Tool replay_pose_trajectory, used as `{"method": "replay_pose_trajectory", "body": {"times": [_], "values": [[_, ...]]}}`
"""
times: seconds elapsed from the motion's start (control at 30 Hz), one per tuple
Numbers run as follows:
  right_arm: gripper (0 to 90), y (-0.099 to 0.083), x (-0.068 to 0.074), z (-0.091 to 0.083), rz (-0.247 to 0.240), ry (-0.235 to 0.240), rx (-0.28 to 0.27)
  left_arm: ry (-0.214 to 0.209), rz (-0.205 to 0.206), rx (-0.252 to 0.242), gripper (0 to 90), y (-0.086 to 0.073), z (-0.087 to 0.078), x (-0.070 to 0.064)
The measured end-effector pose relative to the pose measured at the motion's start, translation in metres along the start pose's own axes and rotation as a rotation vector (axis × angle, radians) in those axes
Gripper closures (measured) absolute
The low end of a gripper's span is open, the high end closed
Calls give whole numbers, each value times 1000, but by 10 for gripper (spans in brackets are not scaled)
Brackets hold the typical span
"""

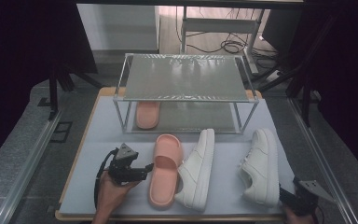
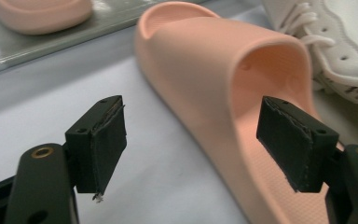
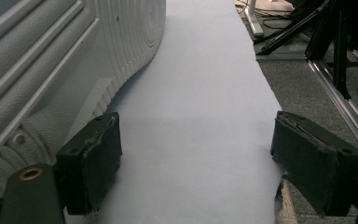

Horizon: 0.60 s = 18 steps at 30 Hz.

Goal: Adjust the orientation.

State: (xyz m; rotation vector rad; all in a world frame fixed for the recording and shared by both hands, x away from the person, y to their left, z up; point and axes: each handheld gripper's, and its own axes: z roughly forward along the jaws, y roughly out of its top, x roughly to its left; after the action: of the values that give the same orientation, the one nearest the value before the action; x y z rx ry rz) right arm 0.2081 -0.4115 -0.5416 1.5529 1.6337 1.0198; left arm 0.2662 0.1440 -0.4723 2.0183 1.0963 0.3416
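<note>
A pink slipper (image 1: pixel 164 169) lies on the pale mat with its toe toward me. My left gripper (image 1: pixel 145 172) is open at its left side. In the left gripper view the slipper (image 2: pixel 223 70) has its near wall between the jaws of that gripper (image 2: pixel 200 135), with one pad (image 2: pixel 291 140) over the footbed and the other (image 2: pixel 103 140) outside. The matching pink slipper (image 1: pixel 148 114) sits on the lower level of the metal rack (image 1: pixel 186 98). My right gripper (image 1: pixel 285 195) hangs open at the table's front right corner, beside the sole of a white sneaker (image 3: pixel 65 60), with nothing between the jaws (image 3: pixel 198 154).
Two white sneakers (image 1: pixel 196 169) (image 1: pixel 261 165) lie on the mat (image 1: pixel 102 140), one touching the slipper's right side. The rack's top shelf (image 1: pixel 184 77) is bare. Stand legs and cables (image 1: pixel 233 45) lie on the floor beyond the table.
</note>
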Motion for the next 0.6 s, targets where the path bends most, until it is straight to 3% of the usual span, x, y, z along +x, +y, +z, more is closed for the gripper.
{"method": "replay_pose_trajectory", "body": {"times": [0.13,0.37,0.6], "values": [[160,0,0,0,0,0,0,-14,11,17,357,2,12,-7],[160,0,0,0,0,0,0,8,39,33,501,6,24,-14],[160,0,0,0,0,0,0,-5,-3,43,609,6,31,-12]]}}
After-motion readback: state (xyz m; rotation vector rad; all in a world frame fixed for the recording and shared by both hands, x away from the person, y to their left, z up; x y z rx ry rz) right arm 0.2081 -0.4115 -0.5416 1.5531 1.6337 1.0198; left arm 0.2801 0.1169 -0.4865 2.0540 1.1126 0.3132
